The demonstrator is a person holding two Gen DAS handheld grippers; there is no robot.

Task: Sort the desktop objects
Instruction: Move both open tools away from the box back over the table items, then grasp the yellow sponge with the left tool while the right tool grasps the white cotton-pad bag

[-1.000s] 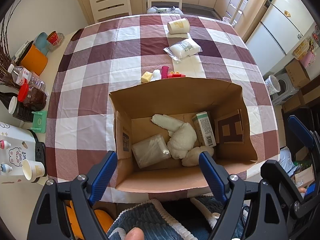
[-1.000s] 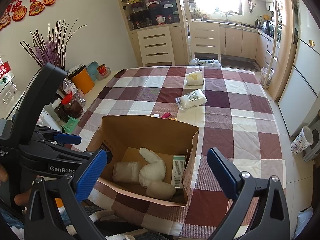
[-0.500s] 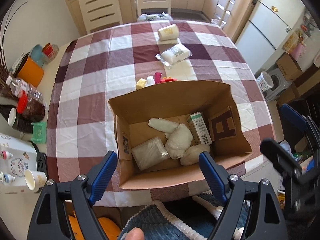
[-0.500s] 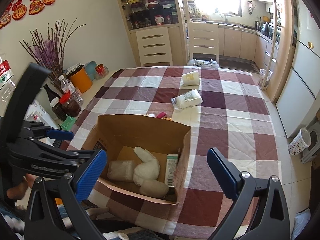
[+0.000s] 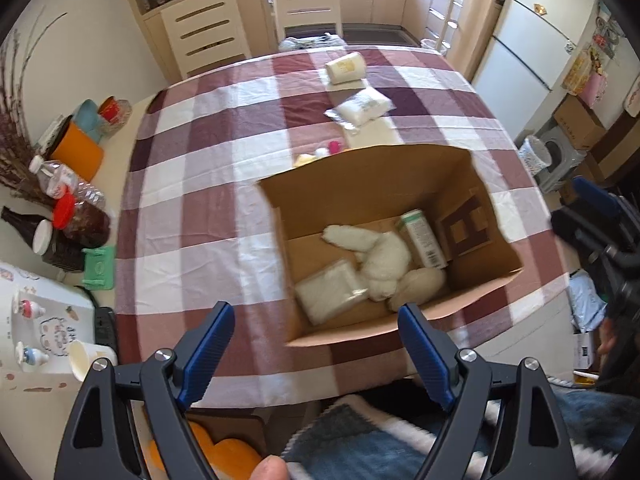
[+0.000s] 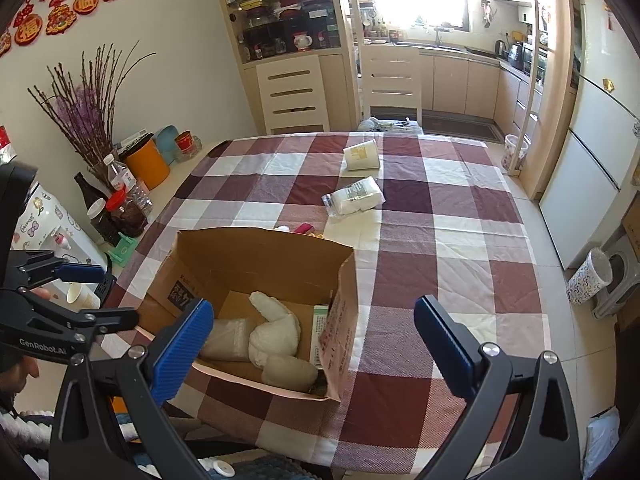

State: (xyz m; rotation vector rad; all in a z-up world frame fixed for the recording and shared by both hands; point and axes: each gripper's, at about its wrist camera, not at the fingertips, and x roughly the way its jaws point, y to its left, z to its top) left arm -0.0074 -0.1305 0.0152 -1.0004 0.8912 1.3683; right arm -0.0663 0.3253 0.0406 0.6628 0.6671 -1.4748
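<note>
Holding both grippers wide and empty, you are hovering the left gripper [image 5: 316, 344] and right gripper [image 6: 314, 346] at the near table edge. Just ahead, the box [image 6: 256, 256] is sitting open, cradling a plush [image 6: 276, 334]. Beyond it, a packet [image 6: 356, 198] and cup [image 6: 362, 155] are lying on the cloth [image 6: 440, 248].

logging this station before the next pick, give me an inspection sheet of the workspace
surface: checked tablecloth, flat.
job's things: cardboard box open near the table's front edge, holding a white plush toy, a clear packet and a green carton; outside it lie a paper cup on its side, a white bag and small toys behind the box.
clutter: bottles and jars at the left edge.
grippers: left hand-held gripper and right hand-held gripper open, empty.
cables: nothing seen.
surroundings: chairs, fridge.
</note>
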